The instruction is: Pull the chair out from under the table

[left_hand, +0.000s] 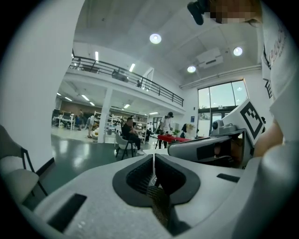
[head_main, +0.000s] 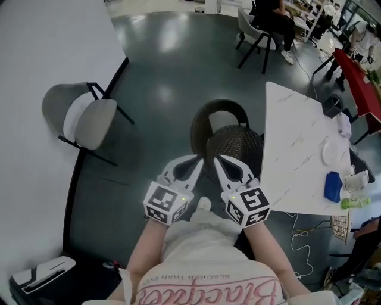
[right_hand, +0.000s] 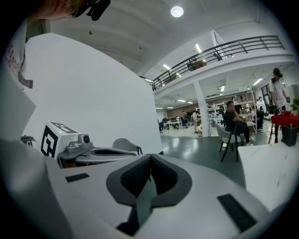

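Observation:
A dark wicker chair (head_main: pixel 229 138) with a round black rim stands against the left edge of the white marble-look table (head_main: pixel 297 149). Both grippers are held side by side just short of the chair's near side, pointing at it. The left gripper (head_main: pixel 198 158) has its jaws together with nothing clamped at the tips (left_hand: pixel 153 161); dark woven wicker shows through the slot below them. The right gripper (head_main: pixel 218 158) is also shut and empty (right_hand: pixel 150 161), its tips over the chair's near edge. Whether either one touches the chair I cannot tell.
A grey padded chair (head_main: pixel 83 119) stands by the white wall on the left. A plate (head_main: pixel 331 152), a blue object (head_main: pixel 333 186) and a cup (head_main: pixel 357 179) lie on the table. A seated person (head_main: pixel 271 18) and a red table (head_main: pixel 357 77) are farther off. A white device (head_main: pixel 41 274) sits at lower left.

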A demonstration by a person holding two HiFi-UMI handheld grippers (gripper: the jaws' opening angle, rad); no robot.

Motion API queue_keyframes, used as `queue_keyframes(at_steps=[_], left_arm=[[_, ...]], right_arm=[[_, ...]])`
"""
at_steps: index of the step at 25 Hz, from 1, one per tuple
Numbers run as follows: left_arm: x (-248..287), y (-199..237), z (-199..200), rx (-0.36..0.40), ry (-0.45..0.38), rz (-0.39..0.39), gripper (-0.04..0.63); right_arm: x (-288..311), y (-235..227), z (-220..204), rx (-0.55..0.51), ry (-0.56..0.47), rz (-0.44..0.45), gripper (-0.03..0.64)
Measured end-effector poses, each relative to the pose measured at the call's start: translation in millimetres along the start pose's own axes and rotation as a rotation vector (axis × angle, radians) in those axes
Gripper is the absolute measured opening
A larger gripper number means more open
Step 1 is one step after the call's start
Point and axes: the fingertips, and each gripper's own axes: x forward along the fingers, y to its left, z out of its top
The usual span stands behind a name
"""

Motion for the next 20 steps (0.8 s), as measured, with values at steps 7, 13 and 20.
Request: queue_keyframes(at_steps=[7,13,20], left_arm=[[60.5,29.5,-9.6,-0.03,0.051,-0.017,0.03],[90.9,69.3,-29.6,-0.087,0.133,0.016,0.192],[115.7,113.6,-71.4,-0.12,0.265,0.023,0.19]], right_arm=[[36.7,-56.1,7.8,0.035,0.003,-0.006,0.002],[62.7,-87.9,3.9,0.122,0.011,-0.044,0.002],[85.4,-123.4,-3.4,0.236,0.031,-0.159,0.002]])
